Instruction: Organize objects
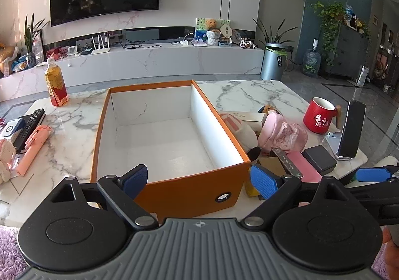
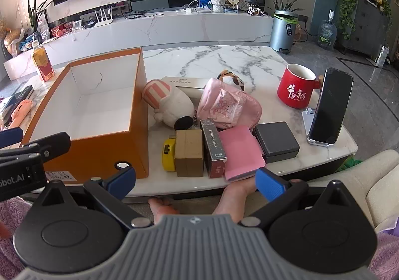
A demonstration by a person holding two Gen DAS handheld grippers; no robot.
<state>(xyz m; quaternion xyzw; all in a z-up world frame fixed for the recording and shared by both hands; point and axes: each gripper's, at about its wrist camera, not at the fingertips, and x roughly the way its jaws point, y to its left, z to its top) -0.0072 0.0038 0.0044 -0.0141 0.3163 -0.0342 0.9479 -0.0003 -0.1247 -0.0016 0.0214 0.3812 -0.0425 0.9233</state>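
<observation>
An open orange box [image 1: 194,190] with a white empty inside stands on the marble table [image 1: 74,135]; it also shows in the right wrist view [image 2: 104,152]. Right of it lie a white and pink plush toy [image 2: 172,105], a pink pouch [image 2: 229,105], a brown box [image 2: 188,152], a yellow tape measure [image 2: 168,155], a dark card box [image 2: 213,147], a pink notebook [image 2: 243,152] and a black box [image 2: 276,141]. My left gripper [image 1: 199,180] is open at the orange box's near wall. My right gripper [image 2: 197,180] is open and empty at the table's near edge.
A red mug [image 2: 296,88] and a phone on a stand [image 2: 329,110] sit at the right. A drink bottle [image 1: 56,85], a remote [image 1: 30,128] and a pink stick [image 1: 32,147] lie left of the box. Bare feet [image 2: 234,195] show under the table edge.
</observation>
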